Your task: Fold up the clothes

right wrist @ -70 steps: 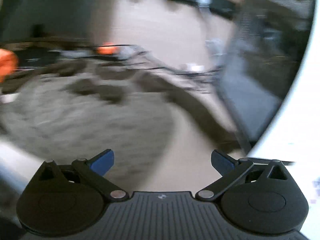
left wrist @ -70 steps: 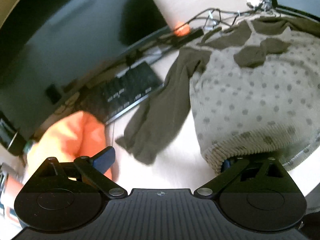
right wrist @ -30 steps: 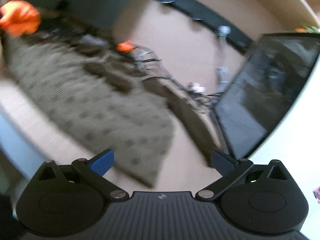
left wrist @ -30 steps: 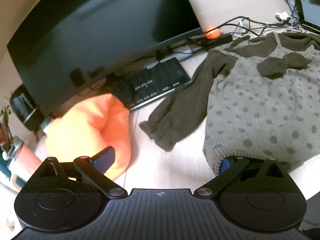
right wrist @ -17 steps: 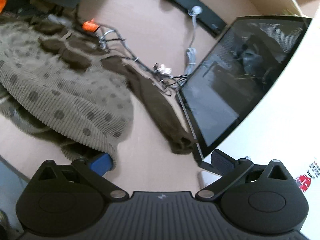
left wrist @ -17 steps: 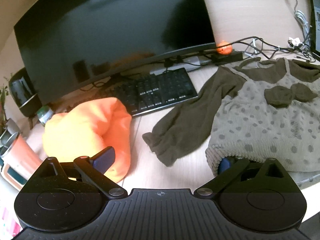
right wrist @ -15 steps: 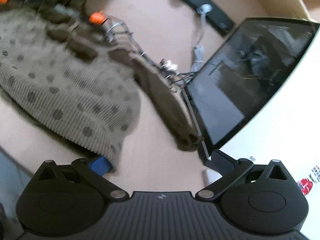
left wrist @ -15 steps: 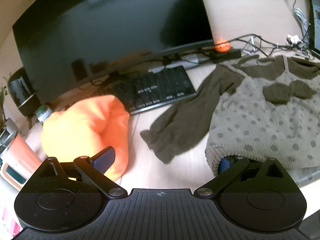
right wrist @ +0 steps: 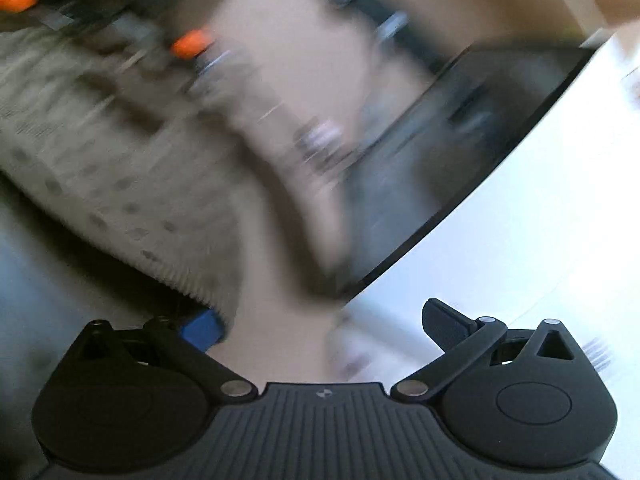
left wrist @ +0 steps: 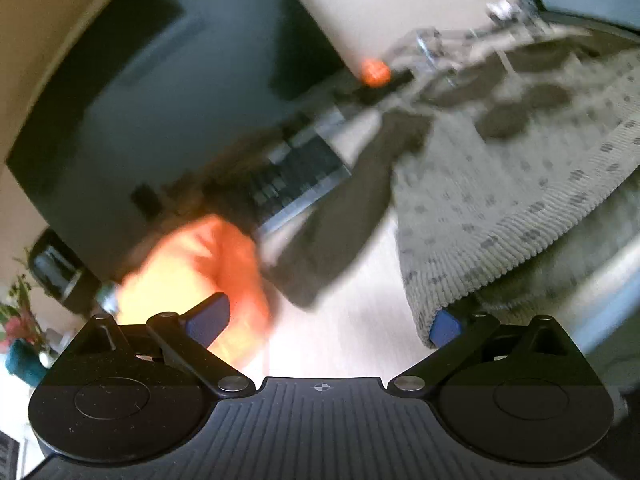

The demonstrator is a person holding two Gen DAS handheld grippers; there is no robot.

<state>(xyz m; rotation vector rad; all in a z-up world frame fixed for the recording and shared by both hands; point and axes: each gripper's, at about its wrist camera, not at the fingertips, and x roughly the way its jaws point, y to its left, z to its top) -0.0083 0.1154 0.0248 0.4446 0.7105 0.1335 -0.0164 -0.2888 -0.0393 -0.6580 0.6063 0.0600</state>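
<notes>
Left gripper (left wrist: 326, 318): spread wide, right finger (left wrist: 446, 326) tucked under the hem.
Right gripper (right wrist: 322, 328): spread wide, left finger (right wrist: 200, 330) under the hem.
Dotted sweater (left wrist: 500, 184): lies at the desk (left wrist: 344, 320) front edge.
Around: orange cloth (left wrist: 196, 268) left; keyboard (left wrist: 296, 178), monitor (left wrist: 160, 100) behind.
Right: probably a laptop (right wrist: 460, 152), blurred.

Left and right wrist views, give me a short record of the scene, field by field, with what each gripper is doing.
garment: polka-dot knit sweater, spread on the desk, dark sleeve trailing toward the keyboard
left gripper: open, one finger under the sweater's ribbed hem
right gripper: open, one finger under the hem at the other corner
other cloth: orange garment beside the keyboard
background: large monitor, second screen
image quality: both views motion-blurred
</notes>
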